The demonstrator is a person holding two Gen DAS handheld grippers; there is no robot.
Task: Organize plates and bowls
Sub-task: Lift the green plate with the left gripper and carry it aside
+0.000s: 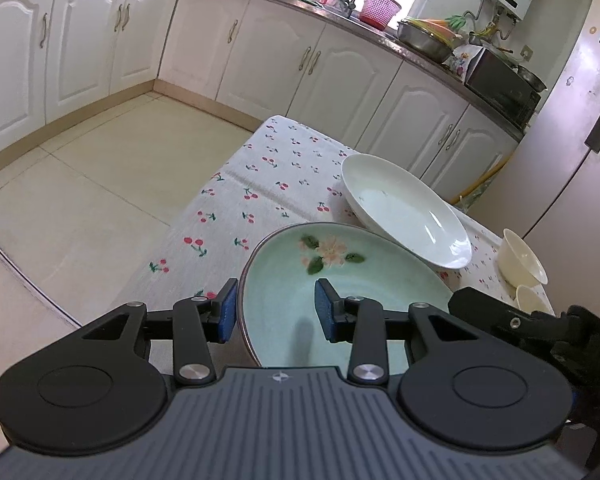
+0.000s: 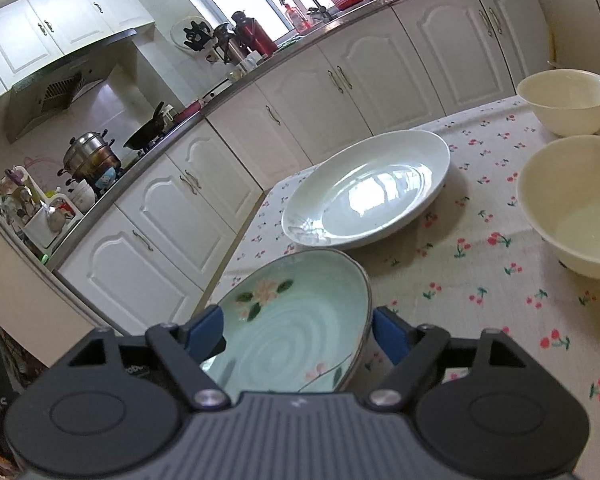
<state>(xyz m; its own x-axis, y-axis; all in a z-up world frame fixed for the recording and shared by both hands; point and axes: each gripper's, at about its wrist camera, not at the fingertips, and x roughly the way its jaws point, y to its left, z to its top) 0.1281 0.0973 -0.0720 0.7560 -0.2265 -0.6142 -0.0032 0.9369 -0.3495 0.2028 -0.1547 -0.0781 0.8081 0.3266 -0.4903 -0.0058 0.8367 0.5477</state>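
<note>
The green flowered plate [image 1: 340, 280] sits near the table's [image 1: 228, 216] left edge, just beside the white plate [image 1: 404, 210]. The left gripper [image 1: 276, 310] straddles its rim, pads not visibly pressing. The right gripper [image 2: 296, 336] gapes around its other side. Open floor [image 1: 100, 184] lies left. Cream bowls [image 2: 572, 204] stand right. No label is legible

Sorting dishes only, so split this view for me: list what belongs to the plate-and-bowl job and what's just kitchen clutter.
Job:
green flowered plate
white plate
near cream bowl
far cream bowl

Clutter:
pink basket
red thermos
steamer pot
black wok
</note>
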